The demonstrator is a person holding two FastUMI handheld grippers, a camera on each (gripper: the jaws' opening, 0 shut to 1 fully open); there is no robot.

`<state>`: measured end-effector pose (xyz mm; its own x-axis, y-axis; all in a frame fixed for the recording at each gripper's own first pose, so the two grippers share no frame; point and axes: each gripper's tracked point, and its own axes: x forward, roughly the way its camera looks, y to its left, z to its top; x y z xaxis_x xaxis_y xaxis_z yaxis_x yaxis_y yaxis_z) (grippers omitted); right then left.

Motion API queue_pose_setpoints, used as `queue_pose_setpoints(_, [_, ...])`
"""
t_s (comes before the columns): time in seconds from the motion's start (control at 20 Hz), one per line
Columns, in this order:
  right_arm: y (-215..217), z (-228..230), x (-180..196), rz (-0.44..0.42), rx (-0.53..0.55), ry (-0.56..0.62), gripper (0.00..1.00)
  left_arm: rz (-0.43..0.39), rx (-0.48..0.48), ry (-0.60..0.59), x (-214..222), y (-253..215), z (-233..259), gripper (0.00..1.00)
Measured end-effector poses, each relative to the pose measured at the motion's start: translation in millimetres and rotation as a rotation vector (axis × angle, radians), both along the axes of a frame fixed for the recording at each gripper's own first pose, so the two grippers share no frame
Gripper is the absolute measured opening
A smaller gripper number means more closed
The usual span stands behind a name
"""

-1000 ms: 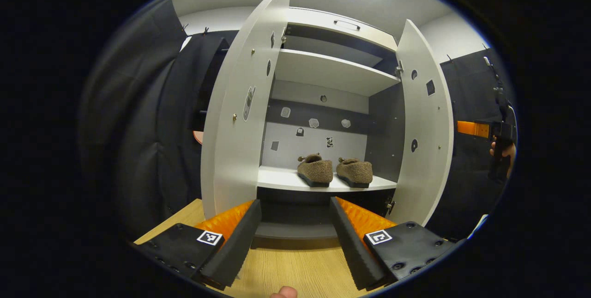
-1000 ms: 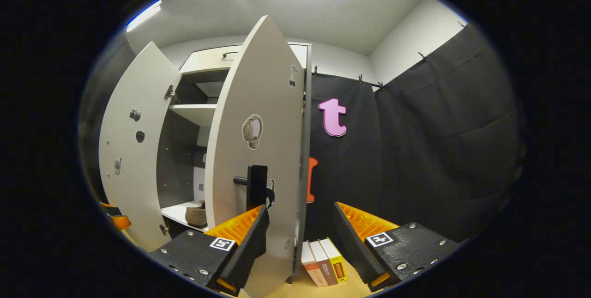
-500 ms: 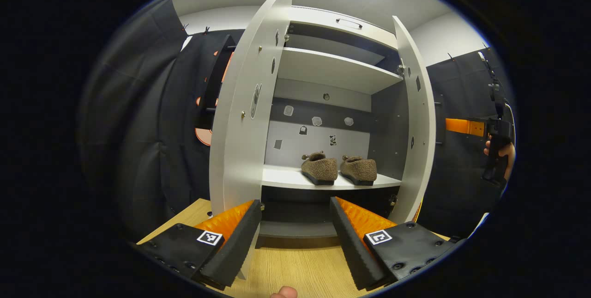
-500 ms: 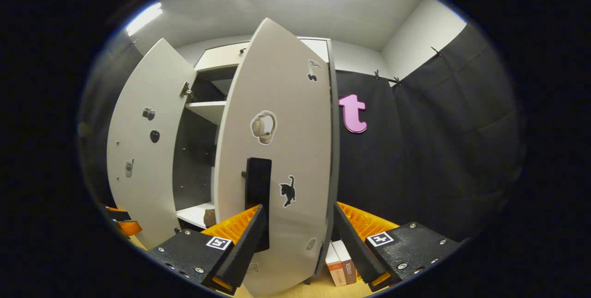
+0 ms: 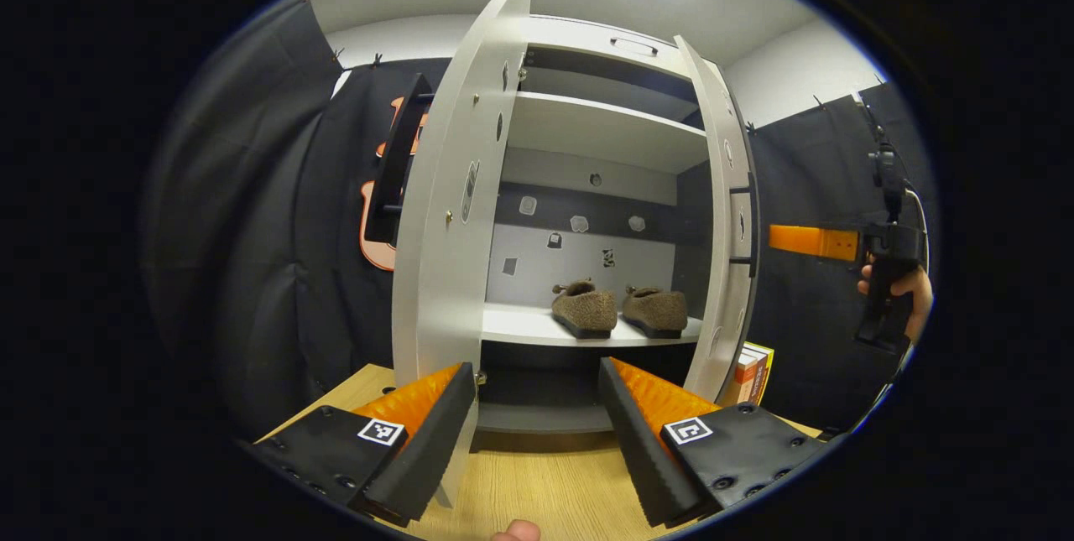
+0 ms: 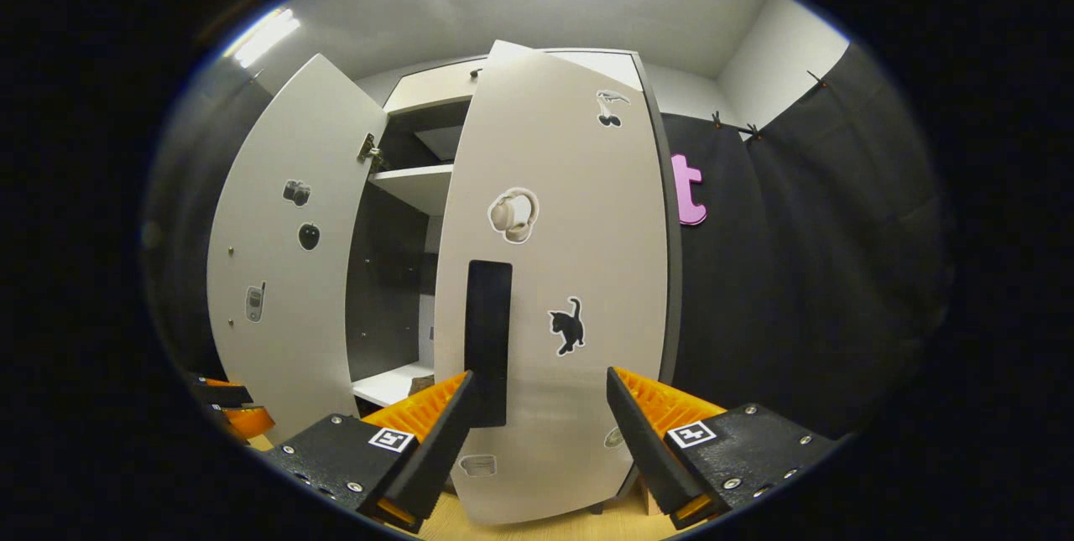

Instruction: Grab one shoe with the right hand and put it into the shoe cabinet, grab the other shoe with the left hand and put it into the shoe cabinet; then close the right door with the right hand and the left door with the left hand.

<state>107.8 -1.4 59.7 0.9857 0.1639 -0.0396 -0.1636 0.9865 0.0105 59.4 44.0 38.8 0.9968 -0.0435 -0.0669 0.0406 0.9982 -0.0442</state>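
Note:
Two brown fuzzy shoes (image 5: 585, 309) (image 5: 656, 308) sit side by side on the lower shelf (image 5: 520, 327) of the white shoe cabinet. The left door (image 5: 445, 205) stands wide open. The right door (image 6: 558, 289) is swung about halfway shut, edge-on in the left gripper view (image 5: 726, 214). My right gripper (image 6: 541, 375) is open, close in front of that door's outer face, its left finger by the black handle (image 6: 488, 340). My left gripper (image 5: 537, 366) is open and empty, low in front of the cabinet, beside the left door's bottom edge.
The cabinet stands on a wooden floor (image 5: 537, 491). A few books (image 5: 751, 369) stand by its right side. A hand holds the right gripper (image 5: 818, 241) at the far right of the left gripper view. The left gripper (image 6: 226, 411) shows low left in the right gripper view.
The right door has swung steadily toward shut, with the right gripper following its outer face. The left gripper has hardly moved. Both shoes stay put.

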Motion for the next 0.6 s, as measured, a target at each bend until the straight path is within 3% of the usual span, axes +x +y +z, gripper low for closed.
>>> queue_pose_setpoints(0.6, [16.5, -15.7, 41.1, -0.007, -0.02, 0.01, 0.93, 0.025, 0.021, -0.013, -5.8, 8.7, 6.4, 0.97])
